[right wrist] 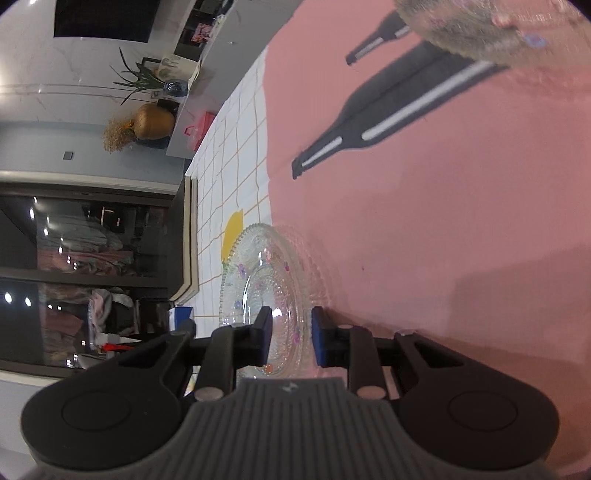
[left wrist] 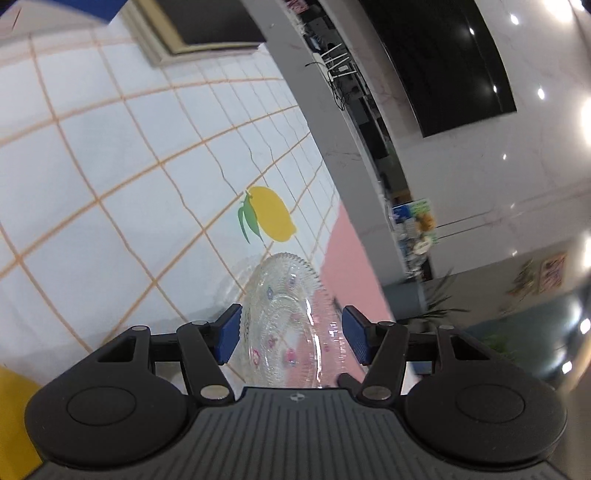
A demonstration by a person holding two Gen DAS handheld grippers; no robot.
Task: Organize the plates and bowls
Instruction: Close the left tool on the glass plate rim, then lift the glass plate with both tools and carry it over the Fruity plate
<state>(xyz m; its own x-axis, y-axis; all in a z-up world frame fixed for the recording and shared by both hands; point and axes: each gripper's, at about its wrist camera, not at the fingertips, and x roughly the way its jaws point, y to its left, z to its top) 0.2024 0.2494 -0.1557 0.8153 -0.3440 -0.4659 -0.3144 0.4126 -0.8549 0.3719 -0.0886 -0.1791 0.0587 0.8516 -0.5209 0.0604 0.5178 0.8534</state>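
Low in the frame centre, clear glass plate (right wrist: 271, 295) with small flower prints, on the pink part of the tablecloth (right wrist: 443, 221); right gripper (right wrist: 291, 338) narrowed on its edge. In the left view, left gripper (left wrist: 291, 334) wide, pads not pressing the plate between them.

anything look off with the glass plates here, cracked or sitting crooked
No cracks or chips show. The glass plate between the right gripper pads stands on edge rather than flat. Another glass dish hangs blurred at the top corner, off the tablecloth.
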